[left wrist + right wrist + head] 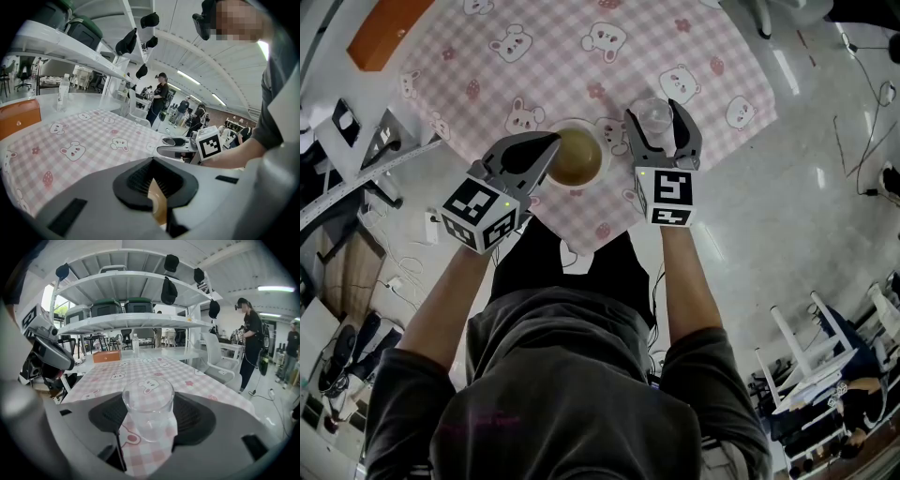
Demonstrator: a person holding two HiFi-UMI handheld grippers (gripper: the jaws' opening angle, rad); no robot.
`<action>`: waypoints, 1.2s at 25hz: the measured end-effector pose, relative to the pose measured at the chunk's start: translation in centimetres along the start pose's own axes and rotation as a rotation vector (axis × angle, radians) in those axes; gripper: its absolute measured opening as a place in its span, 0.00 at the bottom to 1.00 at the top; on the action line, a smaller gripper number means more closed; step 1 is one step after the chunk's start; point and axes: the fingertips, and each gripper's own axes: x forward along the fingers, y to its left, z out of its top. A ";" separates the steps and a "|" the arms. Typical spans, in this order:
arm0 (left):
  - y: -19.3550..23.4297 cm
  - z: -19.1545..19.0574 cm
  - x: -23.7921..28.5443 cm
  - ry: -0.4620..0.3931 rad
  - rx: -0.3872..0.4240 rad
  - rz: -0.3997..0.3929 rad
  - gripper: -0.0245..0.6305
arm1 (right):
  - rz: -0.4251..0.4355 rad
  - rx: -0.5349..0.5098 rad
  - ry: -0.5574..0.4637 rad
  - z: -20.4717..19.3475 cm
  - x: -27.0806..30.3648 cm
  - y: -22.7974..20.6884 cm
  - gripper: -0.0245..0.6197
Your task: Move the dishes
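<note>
Left gripper [549,143]: jaws fully closed, pinching the near-left rim of the bowl [578,157]. In its own view a thin tan edge shows clamped between the dark pads. Bowl is tan-brown and sits at the near edge of the table, on the pink check cloth [546,58] with the bear print.

Right gripper [657,119]: jaws part-way in, one pad on each side of the glass [148,405], gripping it. Glass is clear, upright, mouth up, looks empty. It's just right of the bowl, apart from it, over the same near edge of the cloth. Can't tell whether its base is on the cloth or just off it.

Both grippers side by side, angled down at the table, with marker cubes toward the person.

Further out:
- orange box [390,29] at the far-left corner of the table
- bottle [135,343] standing just past the box
- white chair [219,363] by the table's right side
- shelves [133,318] with dark bins behind the table
- person [250,345] standing on the floor off to the right
</note>
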 end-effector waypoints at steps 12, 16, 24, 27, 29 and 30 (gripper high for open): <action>-0.1 0.1 -0.3 -0.008 0.002 0.001 0.04 | 0.014 0.001 -0.035 1.2 -0.7 0.3 0.48; -0.2 0.2 -0.5 -0.014 0.003 0.003 0.04 | 0.015 -0.005 -0.051 1.9 -1.1 0.4 0.48; -0.6 0.9 -1.0 -0.030 0.007 -0.003 0.04 | 0.004 -0.004 -0.074 3.4 -2.0 0.4 0.48; -0.9 1.2 -1.2 -0.039 0.012 -0.007 0.04 | 0.009 -0.019 -0.083 4.1 -2.4 0.8 0.48; -1.0 1.6 -1.2 -0.046 0.016 -0.008 0.04 | 0.006 -0.032 -0.092 4.8 -2.7 1.0 0.48; -1.1 1.9 -1.3 -0.051 0.018 -0.007 0.04 | 0.003 -0.037 -0.097 5.2 -3.0 1.2 0.48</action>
